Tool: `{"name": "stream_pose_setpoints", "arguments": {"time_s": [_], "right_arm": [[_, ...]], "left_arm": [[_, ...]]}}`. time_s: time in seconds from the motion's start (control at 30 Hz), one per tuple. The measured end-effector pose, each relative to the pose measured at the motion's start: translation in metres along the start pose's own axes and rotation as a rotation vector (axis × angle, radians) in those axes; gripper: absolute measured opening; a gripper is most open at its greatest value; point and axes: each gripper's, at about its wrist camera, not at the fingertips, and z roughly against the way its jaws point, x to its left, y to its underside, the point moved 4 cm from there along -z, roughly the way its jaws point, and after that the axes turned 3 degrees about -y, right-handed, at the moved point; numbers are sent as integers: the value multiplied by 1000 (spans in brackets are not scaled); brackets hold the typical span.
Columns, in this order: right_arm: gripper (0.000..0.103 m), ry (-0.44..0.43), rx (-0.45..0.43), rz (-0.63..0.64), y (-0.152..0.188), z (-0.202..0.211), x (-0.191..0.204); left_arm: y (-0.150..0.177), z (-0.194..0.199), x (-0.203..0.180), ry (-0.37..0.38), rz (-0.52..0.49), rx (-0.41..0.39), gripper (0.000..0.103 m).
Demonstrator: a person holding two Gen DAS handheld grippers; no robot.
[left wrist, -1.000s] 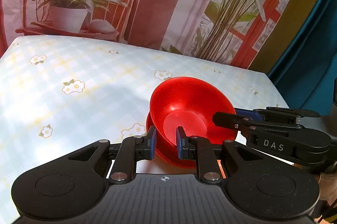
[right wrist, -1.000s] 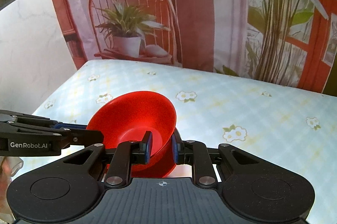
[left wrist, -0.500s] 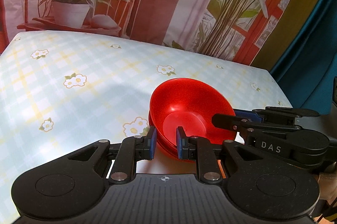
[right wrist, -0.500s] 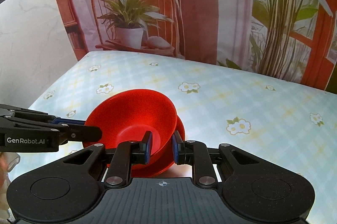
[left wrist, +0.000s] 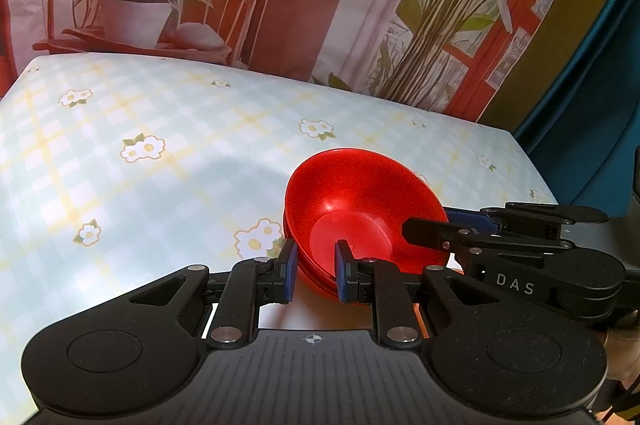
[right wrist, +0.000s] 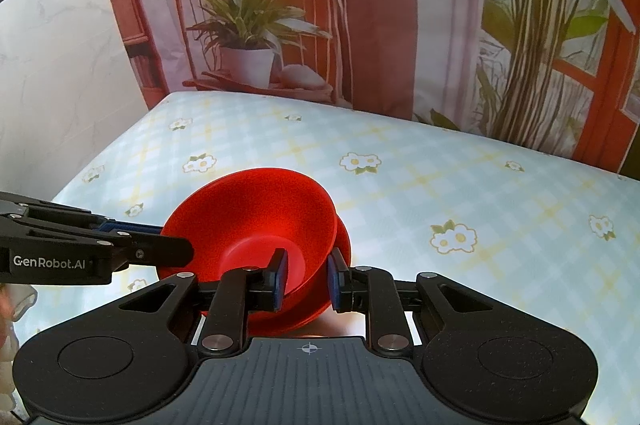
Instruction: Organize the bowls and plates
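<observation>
1. Red bowl stack sits on the checked floral tablecloth, near its front edge.
2. Left gripper: jaws narrow, clamped on the stack's near-left rim.
3. Right gripper: jaws narrow, pads pinching the rim on the opposite side of the stack.

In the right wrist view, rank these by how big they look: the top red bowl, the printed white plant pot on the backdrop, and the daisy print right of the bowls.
1. top red bowl, largest, though it sits nearest the camera.
2. printed white plant pot, clearly smaller.
3. daisy print, smallest.
</observation>
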Motion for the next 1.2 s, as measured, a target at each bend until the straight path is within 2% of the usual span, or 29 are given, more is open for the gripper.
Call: {"name": "stream_pose_setpoints", "arguments": {"time_s": [0.2,0.27,0.63,0.7,0.77,1.2], "right_arm": [[21,7,6,0,1,-2,-2],[27,13,9,1,2,-3,-3],[27,16,30,-11,5,-12,-14],[27,13,36,-16,6,-15,-15],[27,11,43,-19,8,-18,-16],[27,-4,73,-26,12,-32,-20]], "left_arm": [[1,-3,2,-15,5,5,21],[1,-4,5,-25,20,13,21],[1,-14,10,-15,55,39,22],[1,-17,9,-13,55,44,25],[1,-19,9,-14,51,48,32],[4,-33,9,21,74,79,33]]}}
